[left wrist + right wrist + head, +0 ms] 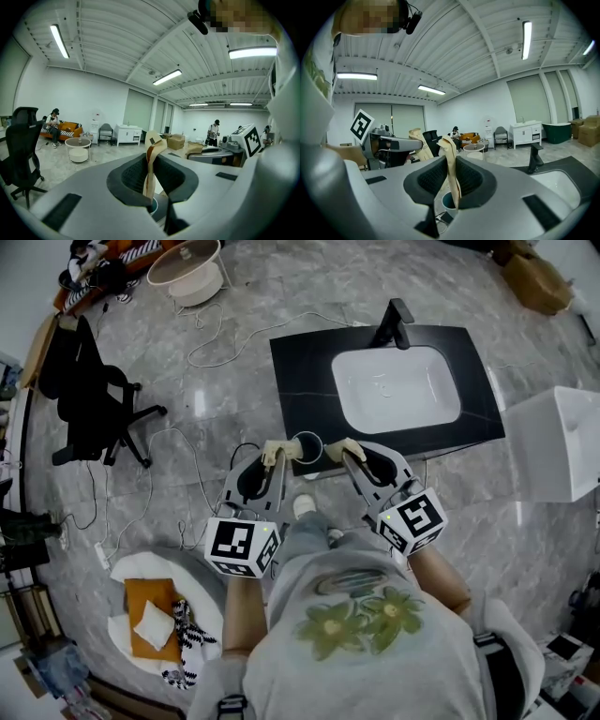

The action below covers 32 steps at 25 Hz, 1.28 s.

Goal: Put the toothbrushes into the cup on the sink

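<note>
Toothbrushes wrapped in beige paper are standing upright: one toothbrush [151,164] is being pinched by the grey left tongs [273,465], the other toothbrush [451,163] by the grey right tongs [351,459], each pair of jaws sitting nearly closed and pressing on the wrapper. Just beyond, between the tips, the small round pale cup [307,447] is sitting at the front edge of the black tabletop [300,381], looking empty. Farther back, the white sink basin [398,388] and black tap [395,322] are lying clear. Doing this step well, I am judging, means bringing one brush over the rim first, tipping it end-down, holding the other back so the tongs are not colliding, and letting go only once it is inside
</note>
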Available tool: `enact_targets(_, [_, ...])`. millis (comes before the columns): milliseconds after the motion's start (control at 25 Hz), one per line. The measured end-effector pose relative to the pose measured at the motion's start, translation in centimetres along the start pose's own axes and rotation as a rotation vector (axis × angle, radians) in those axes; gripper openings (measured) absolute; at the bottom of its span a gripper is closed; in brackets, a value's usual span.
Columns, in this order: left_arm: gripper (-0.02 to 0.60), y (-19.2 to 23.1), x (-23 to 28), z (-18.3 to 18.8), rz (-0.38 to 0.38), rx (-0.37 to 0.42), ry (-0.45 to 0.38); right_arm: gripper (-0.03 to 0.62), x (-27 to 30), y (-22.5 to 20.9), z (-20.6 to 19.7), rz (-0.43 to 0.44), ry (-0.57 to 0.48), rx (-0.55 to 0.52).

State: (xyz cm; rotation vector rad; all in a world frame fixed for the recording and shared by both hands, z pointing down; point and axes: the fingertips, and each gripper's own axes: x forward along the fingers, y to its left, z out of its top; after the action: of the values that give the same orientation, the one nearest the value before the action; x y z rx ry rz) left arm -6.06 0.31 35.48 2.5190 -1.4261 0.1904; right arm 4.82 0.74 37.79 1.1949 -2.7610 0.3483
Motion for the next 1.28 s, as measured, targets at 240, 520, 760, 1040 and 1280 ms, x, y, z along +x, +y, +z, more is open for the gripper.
enact_targets(240, [0.055, 0.8, 0.7, 0.4, -0.039, -0.013, 0.005, 0.075, 1.0, -0.3, 0.3, -0.024, -0.006, 0.003])
enact_targets(520, [0.055, 1.8, 1.3, -0.1, -0.076, -0.035, 0.02, 0.075, 2.2, -0.4, 0.5, -0.035, -0.006, -0.007])
enact_targets(760, [0.055, 3.1, 2.0, -0.9, -0.114, -0.05, 0.032, 0.077, 3.6, -1.0, 0.4, -0.075, -0.025, -0.005])
enact_targets(1040, [0.055, 4.2, 3.0, -2.1, -0.153, -0.072, 0.055, 0.077, 5.1, -1.3, 0.0, -0.098, -0.029, 0.003])
enact_targets(1280, [0.055, 4.8, 3.8, -3.0, -0.178, -0.079, 0.074, 0.077, 5.8, -1.4, -0.4, -0.114, -0.037, 0.005])
